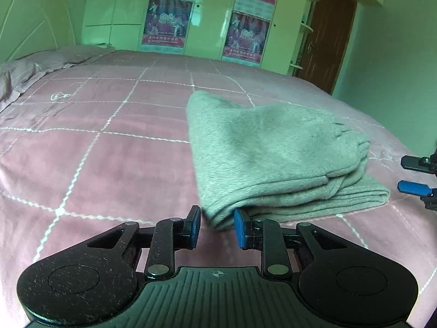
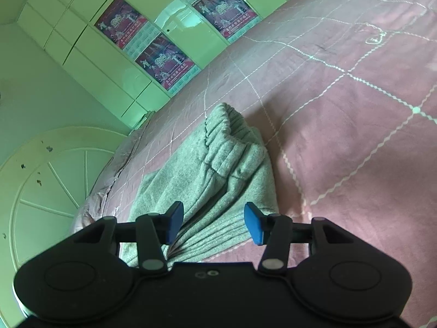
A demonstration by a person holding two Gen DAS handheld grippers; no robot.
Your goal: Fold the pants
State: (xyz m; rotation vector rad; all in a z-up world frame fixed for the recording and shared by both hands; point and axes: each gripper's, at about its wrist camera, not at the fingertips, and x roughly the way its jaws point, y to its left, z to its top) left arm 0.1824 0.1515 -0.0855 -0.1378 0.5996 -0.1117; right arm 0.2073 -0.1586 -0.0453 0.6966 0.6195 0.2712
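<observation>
Pink bed (image 1: 109, 164) bears folded grey pants (image 1: 273, 158); both tongs gape.

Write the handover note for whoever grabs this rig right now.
Left hand-held gripper: open, empty, at the near corner of the pants.
Right hand-held gripper: open, empty, over the pants' other end, near the waistband.
Pants: a grey folded bundle, several layers deep, lying on the pink bed cover.
Done: the folds appear to be made.
Left: layer edges look uneven; probably square them up, or withdraw both.
</observation>
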